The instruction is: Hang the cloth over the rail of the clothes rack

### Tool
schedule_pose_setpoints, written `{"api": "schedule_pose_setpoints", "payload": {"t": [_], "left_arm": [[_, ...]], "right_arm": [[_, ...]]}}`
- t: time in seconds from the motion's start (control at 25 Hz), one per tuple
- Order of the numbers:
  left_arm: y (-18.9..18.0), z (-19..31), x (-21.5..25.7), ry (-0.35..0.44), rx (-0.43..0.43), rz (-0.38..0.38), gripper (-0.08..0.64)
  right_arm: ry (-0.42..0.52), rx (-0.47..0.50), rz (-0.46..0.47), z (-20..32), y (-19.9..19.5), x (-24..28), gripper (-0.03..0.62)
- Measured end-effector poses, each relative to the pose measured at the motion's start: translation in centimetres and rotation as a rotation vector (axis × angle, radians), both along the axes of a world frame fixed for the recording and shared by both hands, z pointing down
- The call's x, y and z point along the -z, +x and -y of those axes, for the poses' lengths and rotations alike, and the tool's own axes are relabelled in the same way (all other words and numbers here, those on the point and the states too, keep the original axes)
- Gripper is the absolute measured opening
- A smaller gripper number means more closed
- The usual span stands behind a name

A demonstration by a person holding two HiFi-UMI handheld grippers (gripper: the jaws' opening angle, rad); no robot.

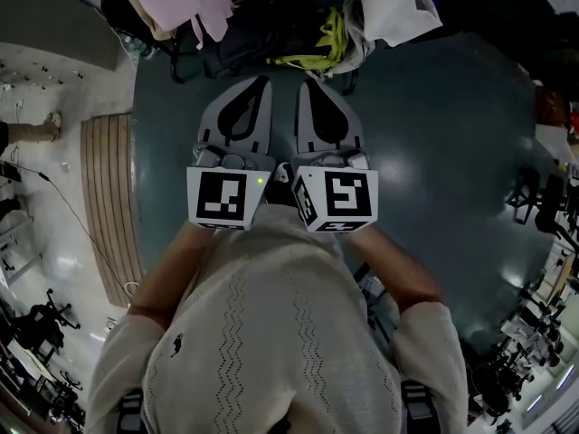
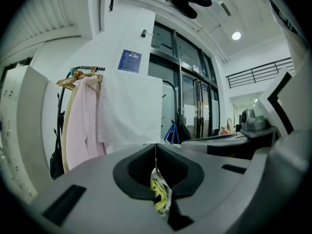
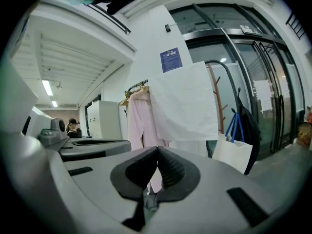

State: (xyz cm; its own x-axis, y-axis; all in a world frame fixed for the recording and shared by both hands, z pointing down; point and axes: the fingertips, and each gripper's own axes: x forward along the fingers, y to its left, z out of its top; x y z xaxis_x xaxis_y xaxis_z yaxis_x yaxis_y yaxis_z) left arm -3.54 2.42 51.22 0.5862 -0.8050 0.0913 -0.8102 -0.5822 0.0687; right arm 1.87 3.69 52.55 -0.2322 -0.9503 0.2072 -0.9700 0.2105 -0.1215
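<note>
The left tool [image 2: 156,146] and right tool [image 3: 157,150], both clamped shut and empty, point side by side toward one white cloth [image 3: 185,104] draped on the rack [image 2: 92,68] ahead, beside one pink garment [image 3: 139,118]

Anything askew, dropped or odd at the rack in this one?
Nothing stands out. The white cloth hangs flat on the clothes rack beside a pink garment, its lower edge about level. The left gripper and right gripper are shut, empty and clear of it.
</note>
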Motion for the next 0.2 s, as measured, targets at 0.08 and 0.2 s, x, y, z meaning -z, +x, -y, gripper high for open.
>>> {"api": "schedule_pose_setpoints", "payload": {"t": [0.08,0.2], "left_arm": [[0.03,-0.37,0.13,0.009,0.001,0.004,0.013],[-0.05,-0.95,0.08,0.008,0.007,0.008,0.012]], "right_arm": [[-0.006,0.006,0.004,-0.45,-0.17,-0.15,0.018],[-0.016,0.017,0.006,-1.10,-0.45,-0.39,0.018]]}}
